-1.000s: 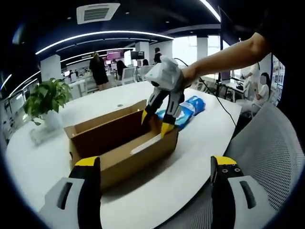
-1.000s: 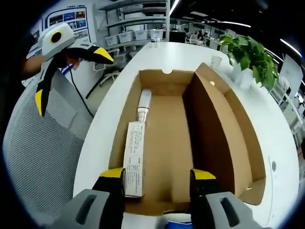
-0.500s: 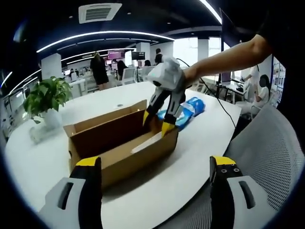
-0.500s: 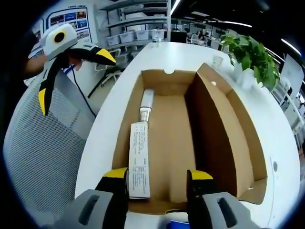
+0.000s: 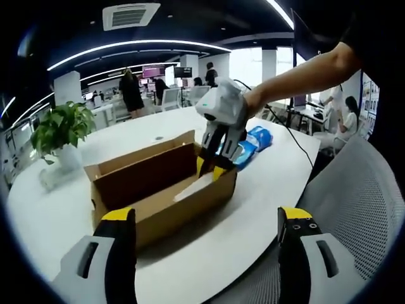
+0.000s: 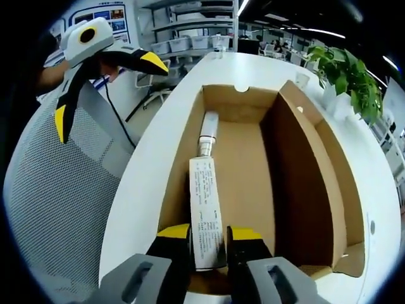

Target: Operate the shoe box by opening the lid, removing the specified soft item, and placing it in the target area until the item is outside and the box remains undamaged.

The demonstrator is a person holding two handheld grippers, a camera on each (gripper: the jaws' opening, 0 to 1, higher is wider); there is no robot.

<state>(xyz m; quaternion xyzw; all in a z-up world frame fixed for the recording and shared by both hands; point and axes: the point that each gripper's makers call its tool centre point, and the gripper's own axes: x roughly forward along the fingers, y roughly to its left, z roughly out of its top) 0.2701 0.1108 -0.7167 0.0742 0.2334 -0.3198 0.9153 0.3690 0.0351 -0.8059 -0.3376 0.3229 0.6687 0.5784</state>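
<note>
Inside the open shoe box (image 6: 253, 164) on the white worktop (image 5: 266, 190), the right tool (image 6: 209, 237) is closing onto a long white tube (image 6: 205, 202) lying along the box's left wall, apparently ready for lifting out, while the left tool (image 5: 205, 221) is hovering released.

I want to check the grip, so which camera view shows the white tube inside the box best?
The right gripper view: it looks down into the open shoe box, showing the white tube full length, its near end between the right gripper fingertips. The left gripper view shows a pale sliver of it above the box wall.
</note>
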